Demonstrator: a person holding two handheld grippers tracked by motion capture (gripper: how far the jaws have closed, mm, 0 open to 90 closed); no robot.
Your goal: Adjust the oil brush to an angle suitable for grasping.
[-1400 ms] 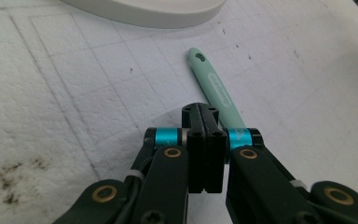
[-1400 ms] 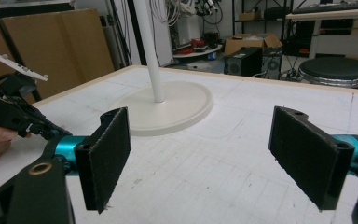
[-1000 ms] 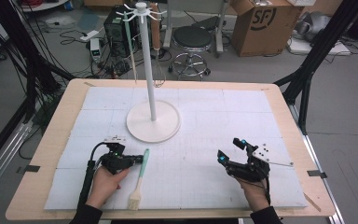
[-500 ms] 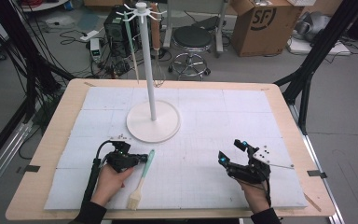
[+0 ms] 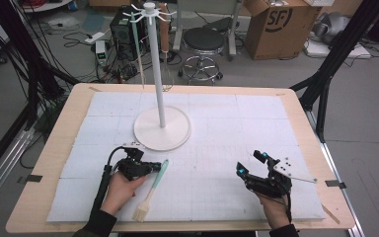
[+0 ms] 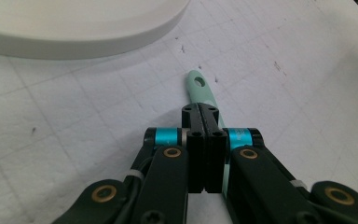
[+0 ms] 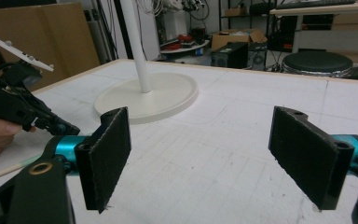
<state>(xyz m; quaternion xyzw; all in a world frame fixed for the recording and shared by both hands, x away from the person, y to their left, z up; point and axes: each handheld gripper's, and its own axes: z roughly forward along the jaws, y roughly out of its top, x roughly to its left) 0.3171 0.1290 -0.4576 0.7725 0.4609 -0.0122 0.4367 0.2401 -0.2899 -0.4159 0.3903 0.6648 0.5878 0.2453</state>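
Note:
A pastry brush (image 5: pixel 153 188) with a mint-green handle and pale bristles lies on the white mat, handle end toward the stand. My left gripper (image 5: pixel 152 168) rests against the upper part of that handle. In the left gripper view its jaws (image 6: pixel 200 112) are pressed flat together with nothing between them, and the mint handle (image 6: pixel 197 87) with its hang hole runs out from under their tips. My right gripper (image 5: pixel 251 163) sits low over the mat at the right, open and empty (image 7: pixel 200 154). The white stand's round base (image 5: pixel 162 132) lies just beyond the brush.
The stand's pole (image 5: pixel 155 64) rises to a ring of hooks (image 5: pixel 149 10) from which long utensils (image 5: pixel 138 47) hang. The mat (image 5: pixel 237 123) covers a wooden table (image 5: pixel 54 143). Behind it are a stool (image 5: pixel 205 42), a cardboard box (image 5: pixel 276 22) and cables.
My left gripper has slid a little to the right, up to the brush handle. The brush and the right gripper have kept their places.

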